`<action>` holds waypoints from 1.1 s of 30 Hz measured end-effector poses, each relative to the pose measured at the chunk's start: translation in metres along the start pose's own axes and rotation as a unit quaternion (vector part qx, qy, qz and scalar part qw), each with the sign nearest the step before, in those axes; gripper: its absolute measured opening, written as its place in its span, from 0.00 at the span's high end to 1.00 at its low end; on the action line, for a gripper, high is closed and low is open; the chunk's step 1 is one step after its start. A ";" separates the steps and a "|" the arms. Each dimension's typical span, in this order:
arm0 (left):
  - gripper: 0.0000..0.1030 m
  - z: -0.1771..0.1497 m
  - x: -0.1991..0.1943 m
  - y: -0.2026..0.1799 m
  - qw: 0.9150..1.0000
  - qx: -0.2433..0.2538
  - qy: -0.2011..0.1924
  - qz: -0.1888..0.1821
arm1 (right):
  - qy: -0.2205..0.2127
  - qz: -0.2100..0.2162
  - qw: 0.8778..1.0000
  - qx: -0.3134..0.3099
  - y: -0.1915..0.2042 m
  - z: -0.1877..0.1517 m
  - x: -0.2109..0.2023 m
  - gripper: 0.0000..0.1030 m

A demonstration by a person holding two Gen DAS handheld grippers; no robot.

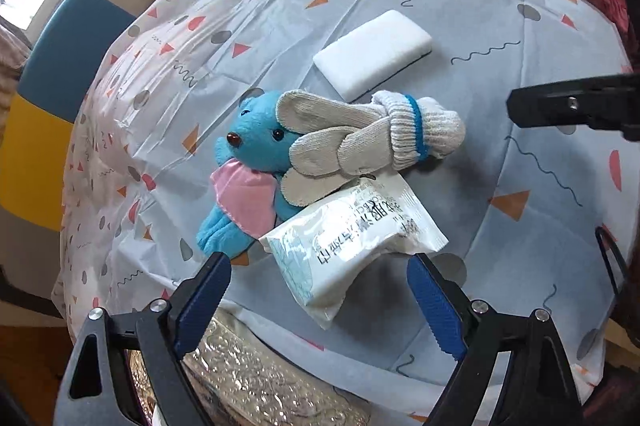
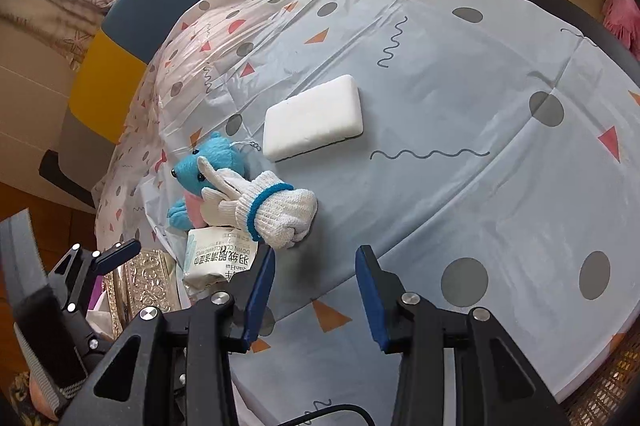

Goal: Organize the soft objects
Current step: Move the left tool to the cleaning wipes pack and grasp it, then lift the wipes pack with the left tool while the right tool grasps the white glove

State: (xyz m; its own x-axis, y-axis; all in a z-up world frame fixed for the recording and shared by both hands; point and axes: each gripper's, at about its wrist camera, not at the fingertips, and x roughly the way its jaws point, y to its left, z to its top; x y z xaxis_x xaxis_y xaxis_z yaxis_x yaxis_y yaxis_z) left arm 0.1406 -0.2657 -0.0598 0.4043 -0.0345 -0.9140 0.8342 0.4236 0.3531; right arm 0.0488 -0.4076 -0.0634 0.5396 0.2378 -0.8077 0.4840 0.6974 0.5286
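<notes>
**Left gripper lining up on the wipes pack; right gripper standing by**

Landmark: the wipes pack (image 1: 352, 234), lying at the near edge of the table (image 1: 500, 26).

The left gripper (image 1: 320, 286) is hovering directly over the near end of the pack, fingers spread wide and holding nothing; the pack is lying just ahead of the fingertips and between their lines, its long axis running diagonally from near-left to far-right, so the jaws are straddling it across its short side; the left hand is judged the nearer one.

Left of the pack, the blue plush bear (image 1: 248, 162) is lying partly under it; the knit gloves (image 1: 372, 138), bundled by a blue cuff, are resting on the bear and touching the pack's far edge, so a deep reach is risking a snag on them; beyond the gloves, the white sponge (image 1: 372, 58) is lying apart.

Right of the pack, the right gripper (image 2: 316, 290) is hanging over bare cloth, fingers partly open and empty.

Near-left of the pack, a silver embossed box (image 1: 248, 378) is sitting below the table edge.
</notes>
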 end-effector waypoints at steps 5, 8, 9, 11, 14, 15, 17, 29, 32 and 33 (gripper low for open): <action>0.12 0.014 0.026 -0.006 0.999 0.010 0.025 -0.034 | 0.001 0.006 1.000 0.010 -0.003 0.000 -0.001 0.59; 0.12 0.011 0.037 -0.014 0.996 0.004 0.047 -0.072 | 0.003 0.010 1.000 0.016 -0.005 0.001 -0.001 0.59; 0.12 0.008 0.037 -0.018 0.994 0.001 0.054 -0.093 | 0.003 0.012 1.000 0.017 -0.005 0.001 -0.002 0.59; 0.12 0.001 0.031 -0.025 0.993 0.002 0.043 -0.113 | 0.001 0.011 1.000 0.021 -0.007 0.001 -0.003 0.59; 0.12 -0.009 0.018 -0.028 0.987 -0.018 0.027 -0.156 | -0.002 0.012 1.000 0.027 -0.010 0.002 -0.004 0.59; 0.12 -0.011 0.015 -0.028 0.986 -0.028 0.024 -0.166 | -0.003 0.012 1.000 0.029 -0.010 0.003 -0.005 0.59; 0.12 -0.013 0.012 -0.028 0.984 -0.041 0.017 -0.170 | -0.006 0.010 1.000 0.029 -0.010 0.003 -0.006 0.59; 0.51 -0.022 0.029 0.008 0.969 -0.198 -0.001 -0.145 | -0.018 -0.007 1.000 0.004 -0.004 0.002 -0.005 0.59; 0.53 -0.035 0.022 -0.002 0.967 -0.209 -0.021 -0.141 | -0.023 -0.016 0.999 -0.019 0.004 0.001 -0.004 0.59; 0.53 -0.042 0.018 -0.007 0.967 -0.211 -0.028 -0.142 | -0.026 -0.019 0.999 -0.028 0.007 0.001 -0.004 0.59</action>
State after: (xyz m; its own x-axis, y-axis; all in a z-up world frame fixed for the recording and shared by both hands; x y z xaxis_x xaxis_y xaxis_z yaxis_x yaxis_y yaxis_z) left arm 0.1267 -0.2312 -0.0870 0.2110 -0.2470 -0.9458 0.6915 0.7215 -0.0342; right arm 0.0503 -0.4042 -0.0565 0.5564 0.1760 -0.8121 0.4669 0.7422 0.4807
